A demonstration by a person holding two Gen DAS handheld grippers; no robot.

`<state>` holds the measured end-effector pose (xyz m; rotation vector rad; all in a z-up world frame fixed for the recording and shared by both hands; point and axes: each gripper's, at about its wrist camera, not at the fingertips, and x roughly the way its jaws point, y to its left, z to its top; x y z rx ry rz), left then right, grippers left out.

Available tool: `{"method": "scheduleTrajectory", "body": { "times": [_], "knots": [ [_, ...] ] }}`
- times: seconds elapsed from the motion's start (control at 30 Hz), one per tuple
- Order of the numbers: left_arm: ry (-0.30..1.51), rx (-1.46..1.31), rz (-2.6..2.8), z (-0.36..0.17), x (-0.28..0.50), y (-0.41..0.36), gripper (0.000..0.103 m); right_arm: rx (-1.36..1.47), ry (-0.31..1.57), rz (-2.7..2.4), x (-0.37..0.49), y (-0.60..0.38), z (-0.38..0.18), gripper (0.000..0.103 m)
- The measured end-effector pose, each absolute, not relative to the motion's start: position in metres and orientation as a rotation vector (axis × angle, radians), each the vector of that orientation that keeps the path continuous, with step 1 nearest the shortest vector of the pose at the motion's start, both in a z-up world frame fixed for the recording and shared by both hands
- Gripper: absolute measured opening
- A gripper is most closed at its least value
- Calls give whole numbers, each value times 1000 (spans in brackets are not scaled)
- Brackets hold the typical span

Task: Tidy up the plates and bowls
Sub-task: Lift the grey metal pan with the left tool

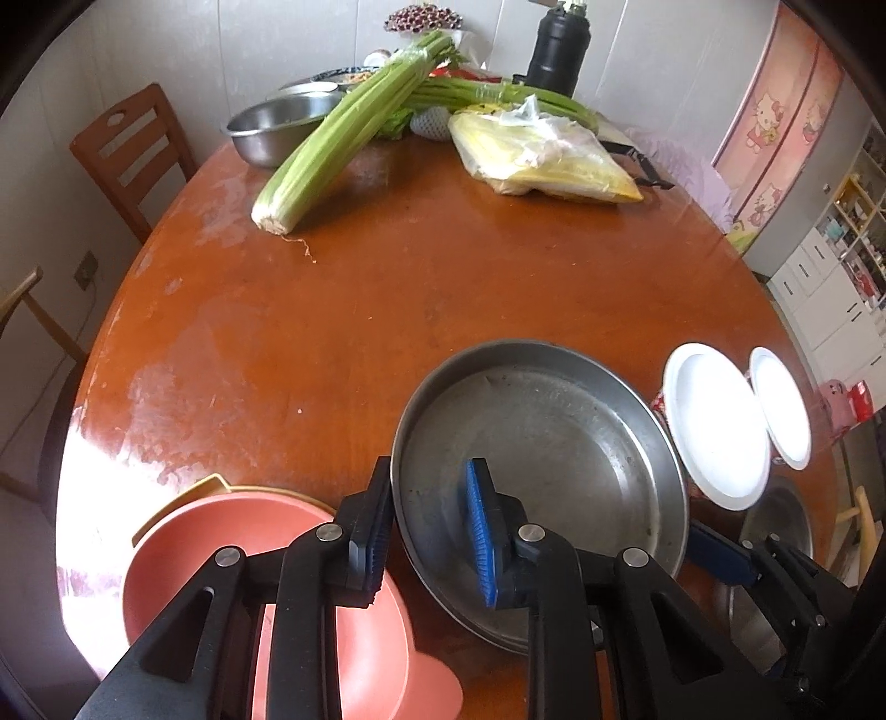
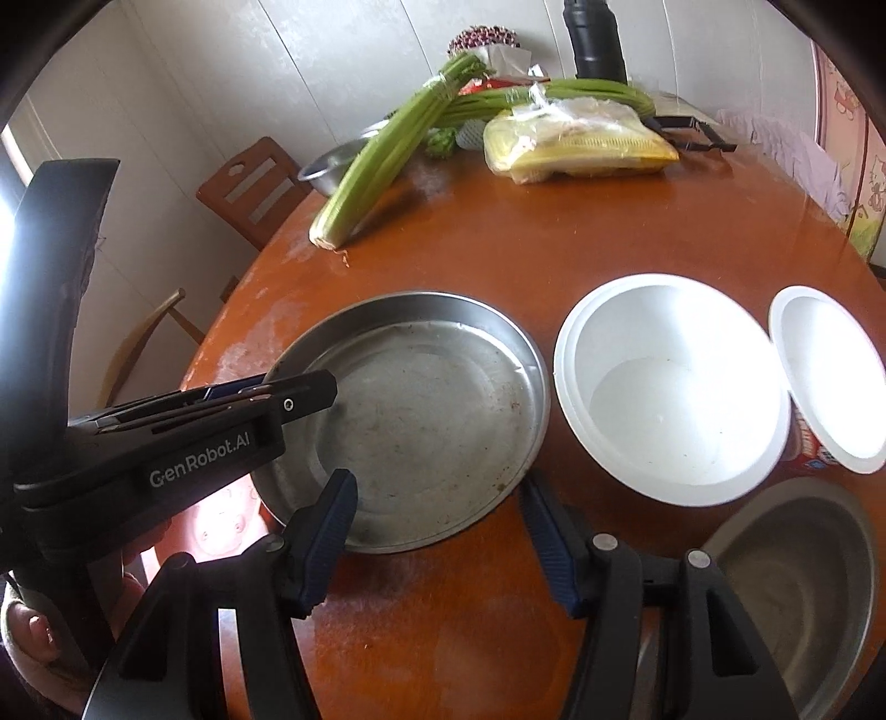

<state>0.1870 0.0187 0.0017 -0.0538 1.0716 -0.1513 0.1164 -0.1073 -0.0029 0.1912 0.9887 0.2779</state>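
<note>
A round steel plate (image 1: 554, 443) (image 2: 421, 421) lies on the brown table (image 1: 343, 310). My left gripper (image 1: 429, 531) is open, its jaws on either side of the plate's left rim. A pink bowl (image 1: 221, 559) sits below it, nested in a yellow one (image 1: 183, 495). My right gripper (image 2: 437, 545) is open and empty at the plate's near edge. A white bowl (image 2: 670, 387) (image 1: 717, 426) and a white lid (image 2: 830, 376) (image 1: 781, 407) lie to the right. A steel bowl (image 2: 803, 581) sits at the near right.
Celery (image 1: 343, 133), a bagged yellow packet (image 1: 542, 155), a steel basin (image 1: 277, 124) and a black bottle (image 1: 559, 47) are at the table's far side. A wooden chair (image 1: 130, 149) stands at the left.
</note>
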Motion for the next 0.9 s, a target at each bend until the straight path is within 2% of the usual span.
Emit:
{"method": "scheduleTrajectory", "body": {
  "times": [0.53,0.9],
  "knots": [
    [980,-47,-141,44,140,22,27,160,875,308,77,-107,36,61],
    [916,-82,-114,71,105,51,28,105,808,365,52,-84,62,61]
  ]
}}
